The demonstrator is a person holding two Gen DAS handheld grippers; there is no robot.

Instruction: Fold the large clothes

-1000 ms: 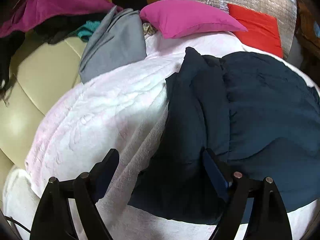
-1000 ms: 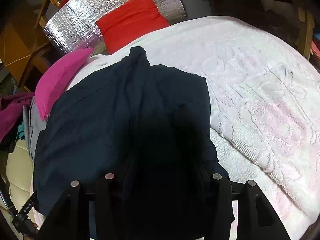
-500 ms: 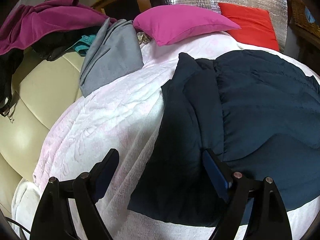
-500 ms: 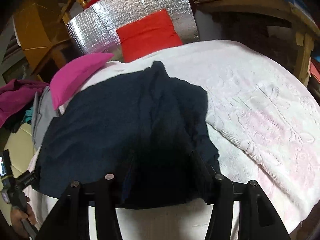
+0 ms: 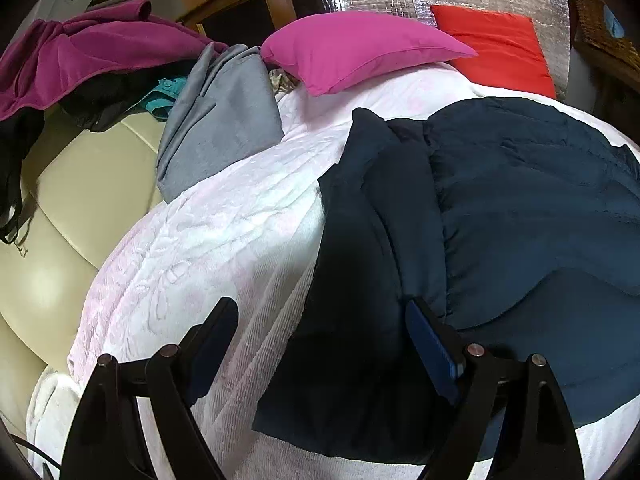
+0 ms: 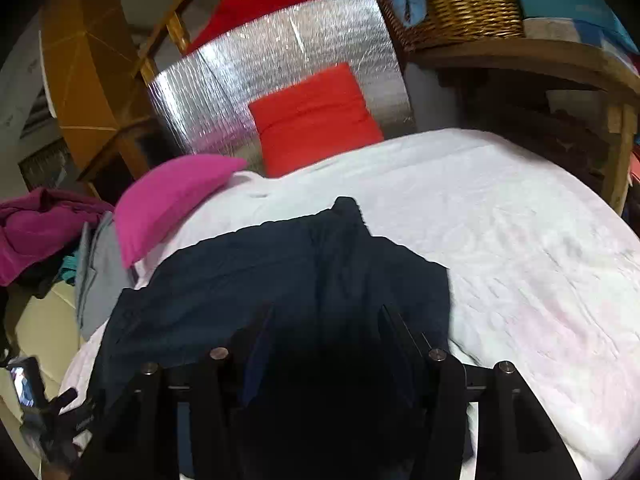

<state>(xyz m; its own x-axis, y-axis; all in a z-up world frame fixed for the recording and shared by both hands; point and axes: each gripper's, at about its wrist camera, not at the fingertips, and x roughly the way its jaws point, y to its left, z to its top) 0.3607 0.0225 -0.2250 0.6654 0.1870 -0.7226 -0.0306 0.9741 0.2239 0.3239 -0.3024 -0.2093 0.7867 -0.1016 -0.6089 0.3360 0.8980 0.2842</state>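
While the dark navy garment of soft, faintly quilted cloth [image 5: 500, 200] lay spread across the white bedspread with a raised floral pattern [image 5: 208, 232], I held both my tools above its near edge. In the left wrist view the garment had one long side panel folded inward, forming a narrow darker strip beside the broad body, with a rounded fold line curving across the lower part. Its near hem sat just short of the bedspread's edge.

My left gripper [image 5: 320, 328] stood released, its jaws wide apart; one finger hung over bare bedspread, the other over the navy cloth, and nothing was caught between them.

My right gripper [image 6: 326, 328] was harder to read. Its jaws stood partly apart with navy cloth bunched up between them and filling the whole gap, but the fabric there was black with shadow, so I could not tell whether the pads pressed on it.

A magenta pillow [image 5: 360, 48] and a red cushion [image 5: 496, 48] lay past the garment's far end, against a silver foil panel [image 6: 280, 68]. A grey cloth [image 5: 224, 120] draped off the bed's side onto a cream padded seat [image 5: 80, 184]. The right view was blurred, and the garment's near hem there was lost behind my fingers.
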